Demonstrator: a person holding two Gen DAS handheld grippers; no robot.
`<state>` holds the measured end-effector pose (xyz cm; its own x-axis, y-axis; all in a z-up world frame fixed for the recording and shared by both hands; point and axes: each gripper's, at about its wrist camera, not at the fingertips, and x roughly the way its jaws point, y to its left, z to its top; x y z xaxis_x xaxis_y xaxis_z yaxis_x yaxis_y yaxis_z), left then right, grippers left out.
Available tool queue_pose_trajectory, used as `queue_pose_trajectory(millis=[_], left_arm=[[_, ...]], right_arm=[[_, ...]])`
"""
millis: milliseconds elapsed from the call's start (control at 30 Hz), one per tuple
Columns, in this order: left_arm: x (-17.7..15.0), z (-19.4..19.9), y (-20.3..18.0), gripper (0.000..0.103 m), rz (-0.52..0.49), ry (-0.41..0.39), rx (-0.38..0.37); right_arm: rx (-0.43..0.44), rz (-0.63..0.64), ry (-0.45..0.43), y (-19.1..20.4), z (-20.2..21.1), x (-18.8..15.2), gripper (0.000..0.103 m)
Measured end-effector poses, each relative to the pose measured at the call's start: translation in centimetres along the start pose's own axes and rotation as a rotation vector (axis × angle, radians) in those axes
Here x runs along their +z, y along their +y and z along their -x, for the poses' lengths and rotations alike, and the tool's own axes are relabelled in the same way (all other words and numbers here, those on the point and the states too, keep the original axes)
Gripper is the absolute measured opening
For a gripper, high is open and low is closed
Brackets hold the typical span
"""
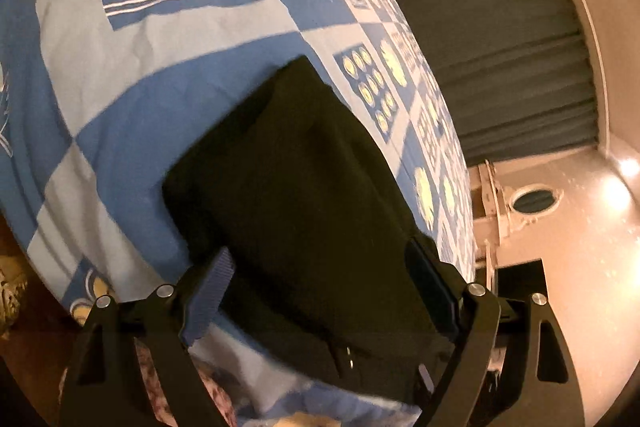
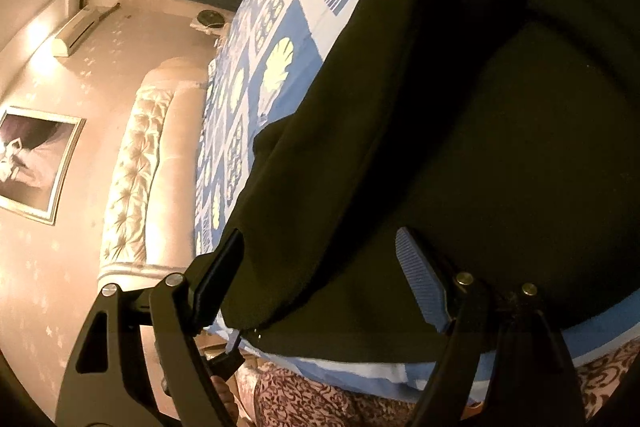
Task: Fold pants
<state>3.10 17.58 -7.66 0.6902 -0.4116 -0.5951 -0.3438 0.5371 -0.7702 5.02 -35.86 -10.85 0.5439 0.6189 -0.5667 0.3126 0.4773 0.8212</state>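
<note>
Pants point(image 1: 288, 187) lie flat on the bed point(image 1: 132, 67), dark and matte, close to the near edge where the blue cover drops off. From the left wrist view they read as a long, narrow, folded strip whose long axis runs away from the left gripper point(image 1: 320, 291) toward the far side, ending in a squared corner. The near end, with a small zip or metal fitting, sits directly between this gripper's fingers; its jaws stand wide apart, one ribbed blue pad point(image 1: 208, 295) beside the cloth's left edge and the other at its right edge, neither visibly pressing.

In the right wrist view the same garment point(image 2: 440, 131) fills most of the frame, spreading up and to the right. The right gripper point(image 2: 320, 279) also stands apart, straddling the near hem, with cloth between the fingers but no clamp that I can see. Both grippers look about equally near; each seems placed to take one near corner.

As a judgement, the fabric looks soft, thick and limp, likely to sag and drape once lifted. The bed cover is thin printed cotton in blue and pale squares with shell motifs, lightly creased. Patterned red-and-cream fabric point(image 2: 320, 403) shows below the bed's near edge.
</note>
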Motion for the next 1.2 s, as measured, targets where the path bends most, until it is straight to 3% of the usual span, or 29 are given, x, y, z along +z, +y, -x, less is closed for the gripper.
queue_pose_trajectory(millis=[100, 200, 233, 267, 333, 433, 500, 800, 1067, 1167, 1200], left_arm=[[0.5, -0.7, -0.1, 0.084, 0.013, -0.002, 0.022], [0.3, -1.0, -0.8, 0.081, -0.047, 0.007, 0.069], [0.3, -1.1, -1.0, 0.071, -0.064, 0.009, 0.085], [0.3, -1.0, -1.1, 0.066, -0.089, 0.010, 0.114], [0.8, -1.0, -0.6, 0.043, -0.085, 0.015, 0.137], [1.4, -0.7, 0.8, 0.028, -0.041, 0.027, 0.125], [1.6, -0.4, 1.1, 0.025, -0.036, 0.030, 0.119], [1.6, 1.7, 1.8, 0.019, -0.066, 0.017, 0.129], [1.8, 2.0, 2.5, 0.019, -0.076, 0.023, 0.126], [1.7, 2.2, 2.3, 0.022, -0.103, 0.039, 0.126], [1.7, 2.4, 2.1, 0.030, -0.118, 0.042, 0.132]], right_arm=[[-0.019, -0.007, -0.028, 0.4, -0.4, 0.6, 0.075], [-0.043, -0.025, -0.038, 0.3, -1.5, 1.5, 0.038], [-0.045, -0.035, -0.032, 0.1, -1.8, 1.5, 0.020], [-0.049, -0.047, -0.024, -0.2, -2.1, 1.6, 0.016], [-0.052, -0.052, -0.031, -0.3, -2.0, 1.4, 0.013], [-0.051, -0.006, -0.061, 0.6, -0.8, 0.5, 0.011], [-0.041, 0.013, -0.074, 1.3, 0.1, 0.0, 0.011], [-0.046, 0.065, -0.064, 1.8, 2.6, -3.9, 0.011], [-0.088, -0.002, -0.017, -1.9, 2.0, -6.1, 0.010], [-0.071, -0.027, -0.010, -2.3, 2.0, -6.1, 0.016], [-0.055, -0.046, -0.009, -2.3, 2.3, -6.1, 0.019]])
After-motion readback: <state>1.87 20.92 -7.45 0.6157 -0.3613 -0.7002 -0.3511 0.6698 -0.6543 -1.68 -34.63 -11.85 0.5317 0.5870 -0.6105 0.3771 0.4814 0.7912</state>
